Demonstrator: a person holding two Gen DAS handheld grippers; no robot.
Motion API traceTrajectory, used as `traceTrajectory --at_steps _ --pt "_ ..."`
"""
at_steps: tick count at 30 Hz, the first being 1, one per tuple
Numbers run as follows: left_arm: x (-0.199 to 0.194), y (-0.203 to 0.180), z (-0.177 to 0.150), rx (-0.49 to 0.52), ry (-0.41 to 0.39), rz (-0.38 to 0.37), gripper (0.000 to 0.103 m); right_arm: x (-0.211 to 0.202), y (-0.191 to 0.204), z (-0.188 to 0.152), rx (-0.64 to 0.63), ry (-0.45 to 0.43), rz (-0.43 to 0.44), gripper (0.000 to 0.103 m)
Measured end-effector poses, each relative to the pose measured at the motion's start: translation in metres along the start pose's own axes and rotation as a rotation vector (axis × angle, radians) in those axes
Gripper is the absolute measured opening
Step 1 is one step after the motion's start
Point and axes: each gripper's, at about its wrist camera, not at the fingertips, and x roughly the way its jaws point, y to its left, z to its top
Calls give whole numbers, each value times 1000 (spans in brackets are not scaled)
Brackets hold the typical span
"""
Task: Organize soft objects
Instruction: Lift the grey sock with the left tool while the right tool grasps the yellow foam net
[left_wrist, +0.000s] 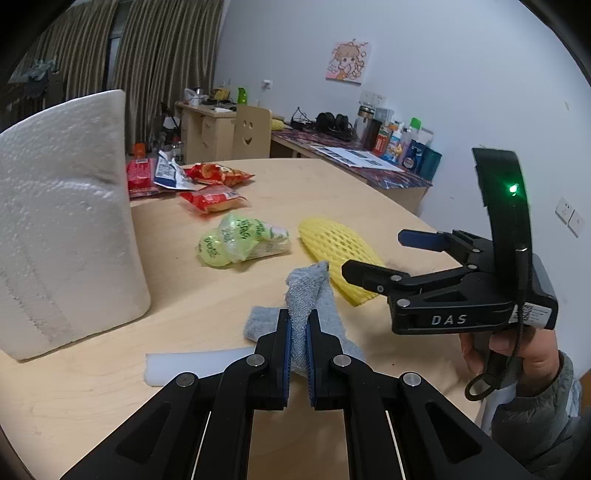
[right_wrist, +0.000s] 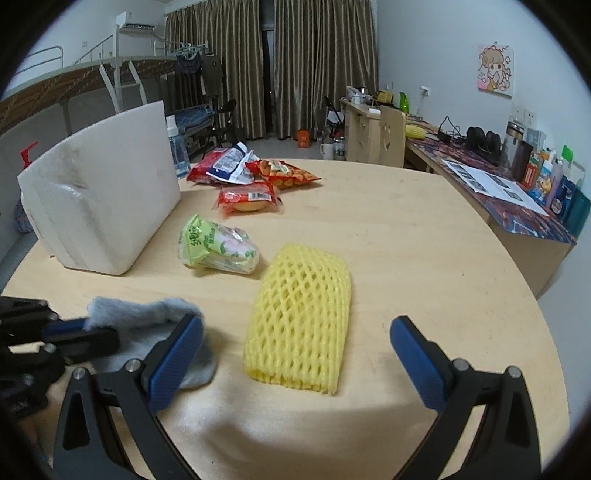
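Left gripper (left_wrist: 299, 325) pinching grey sock (left_wrist: 314, 291) – heel probably hidden behind its jaws; right gripper (right_wrist: 295, 332) spread over yellow foam net (right_wrist: 299, 314), table (right_wrist: 406, 240) near edge.

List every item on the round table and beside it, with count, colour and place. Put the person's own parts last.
grey sock: one, grey, near edge, pinched in left tongs
foam net sleeve: one, yellow, flat, beside the sock
foam box: one, white, table's left side
green packet: one, green, mid-table
snack packets: about four, red, one blue-white, far side
white strip: one, near edge
table: one, light wood
left tongs: shut on the sock
right tongs: open, over the sleeve
hand: one, holds right tongs
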Motion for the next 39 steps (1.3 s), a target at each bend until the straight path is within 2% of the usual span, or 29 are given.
traceTrajectory --at_steps 2,5,7,8,10,13,18,21,23,24,26,29,39 --pt "-3 5 0 -9 -3 -2 7 4 3 1 -11 12 -9 102" --pt "-5 9 -1 -18 -3 -11 7 11 8 0 -27 38 -18 93" --pt "-7 10 -2 -21 -8 -16 7 16 9 -1 -26 62 -22 79" --pt "-7 10 -2 -22 -10 -19 7 19 8 -2 -22 74 -22 76" --pt "-8 9 -2 -20 -12 -22 7 22 6 -4 -10 95 -9 64" --pt "-8 8 -2 -22 -13 -18 7 22 3 -6 7 101 -3 51" --pt "-10 7 -3 -20 -15 -23 7 21 3 -9 9 117 7 48" --pt "-11 5 -3 -18 -22 -29 7 21 5 -8 4 118 2 40" --pt "-12 6 -4 -17 -24 -31 7 20 3 -8 22 113 15 26" --pt "-12 5 -3 -16 -25 -31 7 18 1 -9 38 105 28 13" --pt "-12 5 -3 -13 -28 -37 7 17 -2 -9 57 98 30 13" --pt "-14 4 -2 -14 -29 -45 7 10 -4 -10 95 83 78 13" --pt "-41 -10 7 22 -101 -42 7 -39 -1 -8 132 -43 115 13"
